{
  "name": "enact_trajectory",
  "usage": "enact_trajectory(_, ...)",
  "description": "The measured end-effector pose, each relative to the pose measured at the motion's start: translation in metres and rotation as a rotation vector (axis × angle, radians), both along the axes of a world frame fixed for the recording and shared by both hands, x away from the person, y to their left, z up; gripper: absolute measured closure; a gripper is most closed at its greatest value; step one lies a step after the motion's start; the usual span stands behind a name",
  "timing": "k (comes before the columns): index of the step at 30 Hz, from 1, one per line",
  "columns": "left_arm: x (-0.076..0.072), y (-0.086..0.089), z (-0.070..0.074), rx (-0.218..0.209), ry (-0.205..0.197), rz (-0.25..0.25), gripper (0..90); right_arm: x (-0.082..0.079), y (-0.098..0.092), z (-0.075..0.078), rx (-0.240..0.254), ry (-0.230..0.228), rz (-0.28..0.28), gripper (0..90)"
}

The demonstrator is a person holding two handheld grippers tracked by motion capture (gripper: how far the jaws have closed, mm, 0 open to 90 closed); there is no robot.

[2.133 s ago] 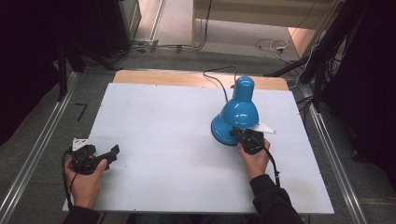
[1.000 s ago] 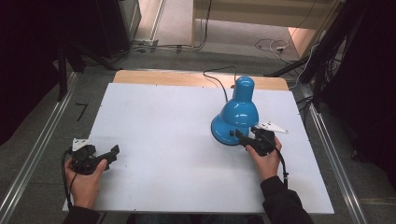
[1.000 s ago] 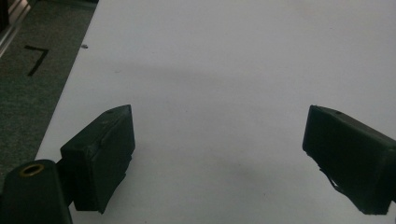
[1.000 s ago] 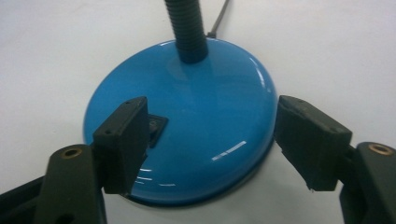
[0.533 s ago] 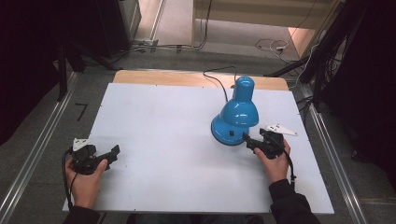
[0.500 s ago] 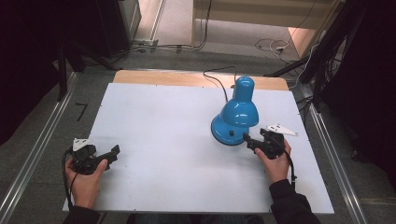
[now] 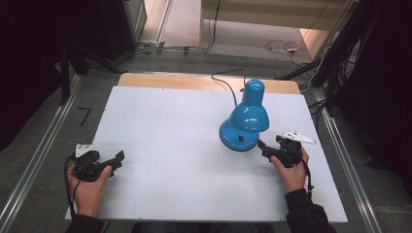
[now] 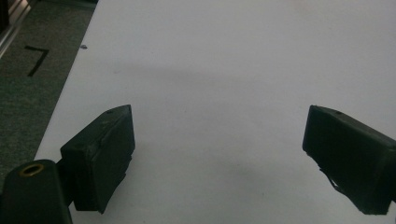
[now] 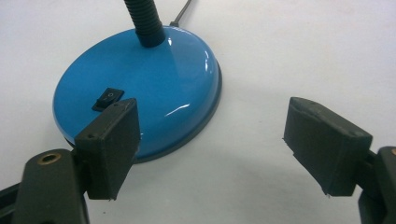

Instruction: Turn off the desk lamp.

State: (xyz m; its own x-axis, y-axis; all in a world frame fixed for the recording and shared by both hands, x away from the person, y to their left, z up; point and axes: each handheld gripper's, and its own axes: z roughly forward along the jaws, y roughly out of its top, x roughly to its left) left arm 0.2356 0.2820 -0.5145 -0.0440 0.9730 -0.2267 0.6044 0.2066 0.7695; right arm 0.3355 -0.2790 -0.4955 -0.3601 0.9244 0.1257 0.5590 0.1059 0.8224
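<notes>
Right of centre on the white rectangular table top [image 7: 184, 145], at roughly 3 o'clock, stands the glossy blue metal desk lamp [image 7: 245, 119] on its round base.

Hidden or unclear:
- In the high view the lamp shade covers the black ribbed flexible neck [image 9: 145, 21] and much of the base.
- In the right gripper view the neck is cut off at the top edge, and the black power cord [image 9: 182, 14] leaves the frame just behind it.
- The black rocker switch [image 9: 108, 99] is partly masked by one jaw of the right gripper [image 9: 210, 140].

Change against earlier frames:
- The right gripper [image 7: 265, 148] sat against the lamp base; now it lies back toward 4 o'clock, just beside the base rim without touching.
- Its jaws have just been opening and now stand wide, nothing between them.
- The left gripper [image 7: 114, 160] sits at 8 o'clock as before, jaws wide over bare table, well apart from the lamp.
- The lamp itself keeps its place.

Lamp appearance: domed base with a dark rim and bright highlights, the shade rounded, the same blue, and pointing toward 12 o'clock.
</notes>
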Motion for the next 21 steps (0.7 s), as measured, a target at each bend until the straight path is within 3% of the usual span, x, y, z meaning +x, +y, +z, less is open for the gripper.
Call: enact_trajectory(21,0.0,0.0,0.0,0.0,-0.002,-0.001,10.2,-0.011,-0.025,0.002,-0.016,0.002,-0.034,15.7)
